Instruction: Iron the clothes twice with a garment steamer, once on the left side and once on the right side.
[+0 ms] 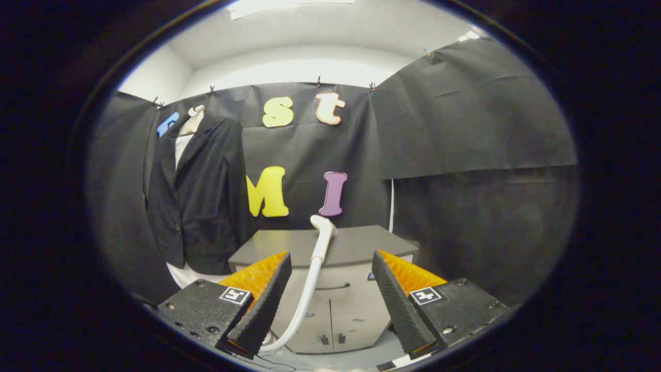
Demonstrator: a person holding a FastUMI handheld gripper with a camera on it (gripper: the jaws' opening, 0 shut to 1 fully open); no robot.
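the gripper [330, 289] is held open and empty. the garment steamer [321, 243] is seen just ahead between the fingers, its white handle upright above the grey cabinet [356, 310], hose trailing down. the black jacket [199, 196] is hung farther off, leftward.

White garment steamer [321, 238] upright on grey cabinet, black jacket [199, 196] hanging left

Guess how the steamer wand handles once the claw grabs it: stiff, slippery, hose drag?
The claw is open, with the steamer wand just ahead between its fingers. The wand looks like smooth rigid plastic, so probably stiff but somewhat slippery. Its hose curves down in a loose arc, so it likely flexes and tugs slightly. The wand stands upright on the grey unit; a nudge could tip it.
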